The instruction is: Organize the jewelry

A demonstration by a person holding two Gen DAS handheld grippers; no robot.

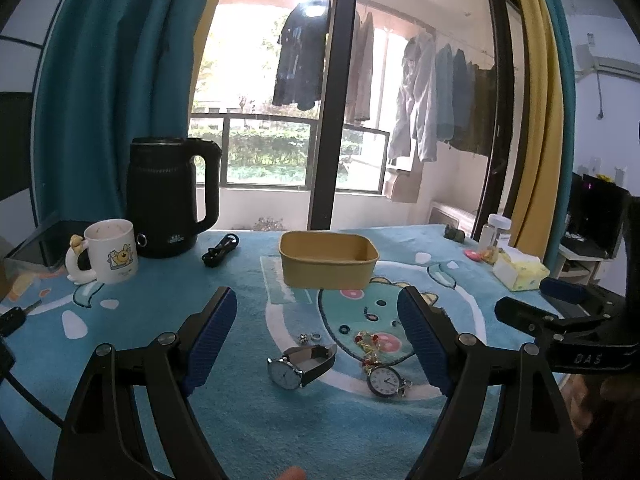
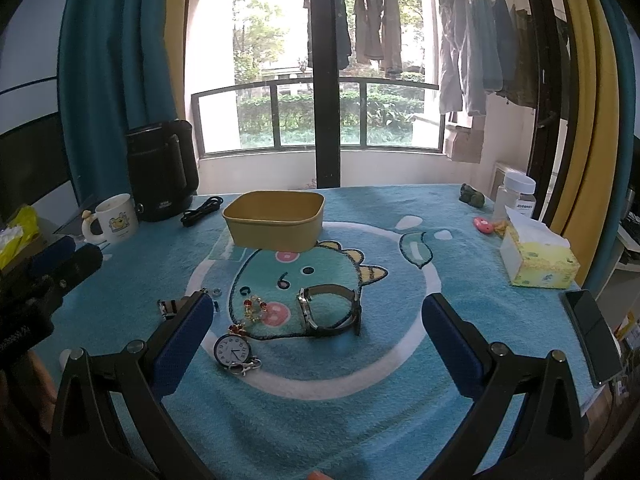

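Jewelry lies on a blue dinosaur mat. In the left wrist view, a wristwatch (image 1: 302,364) with a dark strap, two small rings (image 1: 310,337), a red-and-gold chain piece (image 1: 368,340) and a pocket watch (image 1: 384,380) lie between the fingers of my left gripper (image 1: 316,300), which is open and holds nothing. An empty tan container (image 1: 328,264) stands beyond them. My right gripper (image 2: 318,302) is open too, above a second wristwatch (image 2: 308,312) that stands on its side. The pocket watch (image 2: 232,350) and the chain piece (image 2: 254,306) lie to its left, with the container (image 2: 276,220) farther back.
At the back left stand a black kettle (image 1: 168,200), a white mug (image 1: 112,250) and a coiled black cable (image 1: 220,250). On the right sit a tissue box (image 2: 538,260), a clear jar (image 2: 516,196) and a phone (image 2: 592,332) near the table edge. A key (image 1: 12,316) lies at the left.
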